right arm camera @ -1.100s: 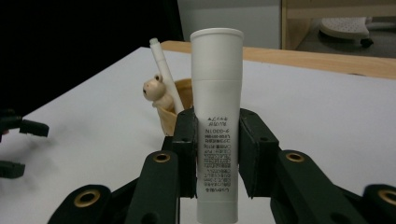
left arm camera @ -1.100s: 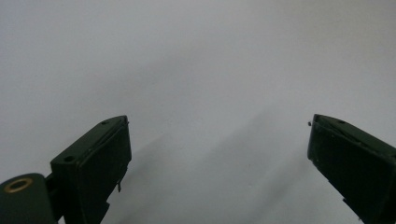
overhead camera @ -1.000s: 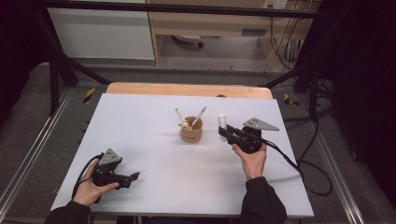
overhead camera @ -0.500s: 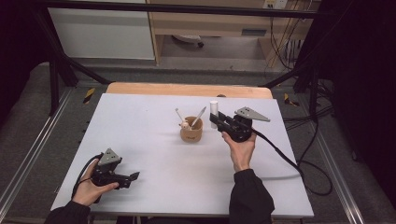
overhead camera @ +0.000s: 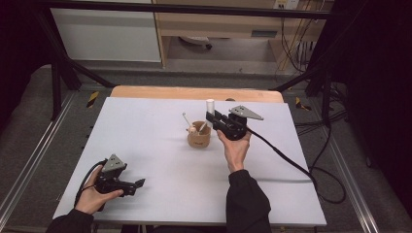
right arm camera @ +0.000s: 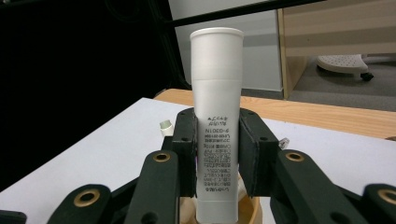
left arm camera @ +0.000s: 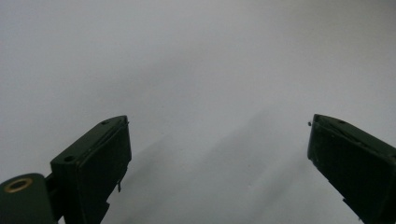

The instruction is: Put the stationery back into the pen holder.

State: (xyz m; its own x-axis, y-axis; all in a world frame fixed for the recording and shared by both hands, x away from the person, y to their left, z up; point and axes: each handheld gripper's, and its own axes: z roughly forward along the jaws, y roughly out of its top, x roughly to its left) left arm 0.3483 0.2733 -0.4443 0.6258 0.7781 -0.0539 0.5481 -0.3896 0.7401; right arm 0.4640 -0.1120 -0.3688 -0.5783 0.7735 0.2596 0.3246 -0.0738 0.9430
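At the near left of the white table (overhead camera: 145,136), the left gripper (overhead camera: 138,183) is rested on the surface with its jaws spread wide and nothing between them. Near the table's middle, a small round tan wooden cup (overhead camera: 198,138) holding white utensils is seen. Just above its right rim, a white plastic tube (right arm camera: 217,126) is clamped upright by the right gripper (overhead camera: 210,117), cap uppermost.

My jaws: matt black plastic with brass-coloured rivets, pressed on a smooth, matt white plastic tube (right arm camera: 216,126) printed in grey; cup (overhead camera: 199,137) below, pale wood-like and matt; tabletop (overhead camera: 145,145), smooth matt white, with a bare wooden far edge
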